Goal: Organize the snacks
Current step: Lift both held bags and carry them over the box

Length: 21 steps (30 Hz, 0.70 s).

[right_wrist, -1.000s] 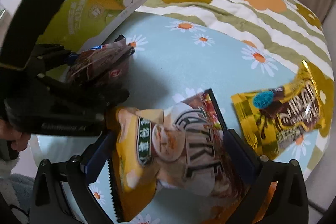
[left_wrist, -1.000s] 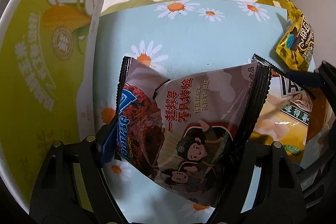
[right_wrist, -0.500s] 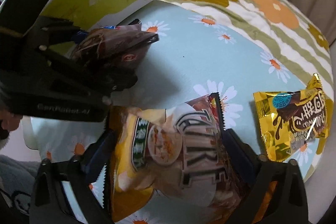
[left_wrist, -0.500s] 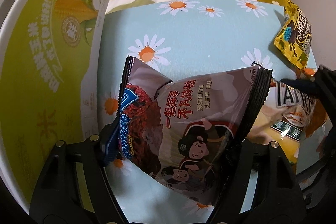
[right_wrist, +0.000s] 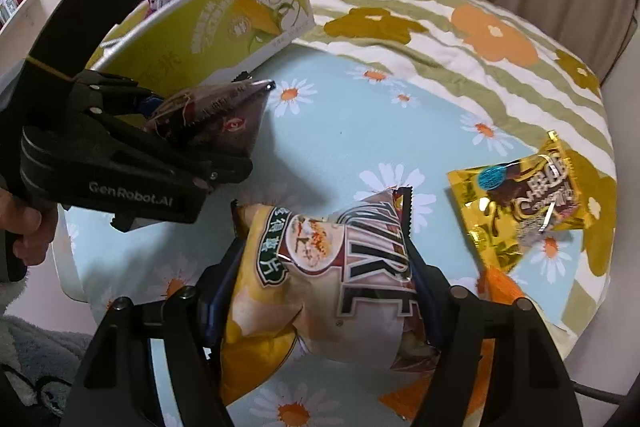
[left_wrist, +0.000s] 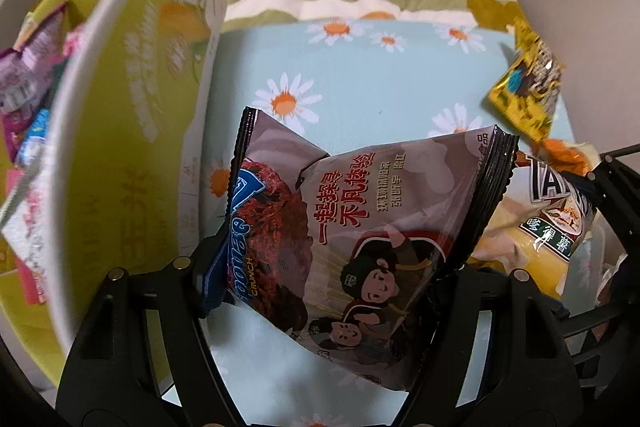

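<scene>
Holding snacks: both grippers have a packet lifted above the bed.
Left gripper (left_wrist: 332, 267): its fingers are clenched on the brown snack bag (left_wrist: 360, 227), pressing on both of its sides; the bag stands up between them and hangs clear of the cover.
Right gripper (right_wrist: 324, 287): its fingers are closing on the yellow chip bag (right_wrist: 320, 275), which is between them, and both pads already touch its sides, so the bag is crumpled a little.
Same bags in the other views: the chip bag (left_wrist: 540, 223) shows at about 3 o'clock of the brown bag in the left view; the left gripper (right_wrist: 208, 115) with the brown bag (right_wrist: 216, 111) shows at about 10 o'clock of the chip bag in the right view.
Gold packet (right_wrist: 524, 203): lies flat on the bed cover (right_wrist: 360, 131), at about 2 o'clock of the chip bag, apart from both grippers.
Green box (left_wrist: 120, 115): an open carton with a bear and corn print, at 9 o'clock of the brown bag; pink and purple packets (left_wrist: 24, 87) are inside it.
Person's hand (right_wrist: 28, 227): grips the handle of the left gripper at the left edge.
Bed cover: light blue with daisies; behind it a striped blanket (right_wrist: 440, 19) with orange flowers.
</scene>
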### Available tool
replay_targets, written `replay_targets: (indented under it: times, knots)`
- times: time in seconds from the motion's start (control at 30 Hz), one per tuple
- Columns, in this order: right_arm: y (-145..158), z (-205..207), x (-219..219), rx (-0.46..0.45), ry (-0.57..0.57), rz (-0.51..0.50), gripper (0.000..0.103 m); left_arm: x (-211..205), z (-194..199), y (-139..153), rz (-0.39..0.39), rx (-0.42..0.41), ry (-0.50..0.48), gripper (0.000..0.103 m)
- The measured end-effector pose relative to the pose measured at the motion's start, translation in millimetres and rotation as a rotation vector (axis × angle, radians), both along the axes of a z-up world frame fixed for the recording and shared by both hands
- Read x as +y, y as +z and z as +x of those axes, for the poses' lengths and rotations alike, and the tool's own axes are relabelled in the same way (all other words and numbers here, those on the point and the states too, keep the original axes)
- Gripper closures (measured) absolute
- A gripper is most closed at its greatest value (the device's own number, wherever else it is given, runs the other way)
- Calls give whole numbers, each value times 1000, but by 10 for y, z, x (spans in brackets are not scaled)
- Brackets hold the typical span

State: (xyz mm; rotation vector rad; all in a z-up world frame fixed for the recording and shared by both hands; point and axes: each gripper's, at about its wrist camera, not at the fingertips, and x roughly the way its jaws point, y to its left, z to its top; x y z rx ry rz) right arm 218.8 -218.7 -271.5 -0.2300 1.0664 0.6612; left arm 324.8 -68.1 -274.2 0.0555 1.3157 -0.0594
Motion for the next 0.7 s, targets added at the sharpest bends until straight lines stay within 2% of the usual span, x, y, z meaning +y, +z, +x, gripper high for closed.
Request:
replay_targets:
  times: [0.2,0.43,0.6,0.7]
  knots:
    - [377,-122,-108,-64,-37,12,34,-38,-115,463,-38,-88,4,33]
    - [890,-201,-167,-132,-75,43,34,82,-351,1232,-95,-232,42,33]
    - [1293,-202,-25,-187,-81,71,34,373,-468,1742,-99,-334,74,33]
    - [1496,-186,159,-215,-83,93,34,655,-470,1911,-90,-368,104,33]
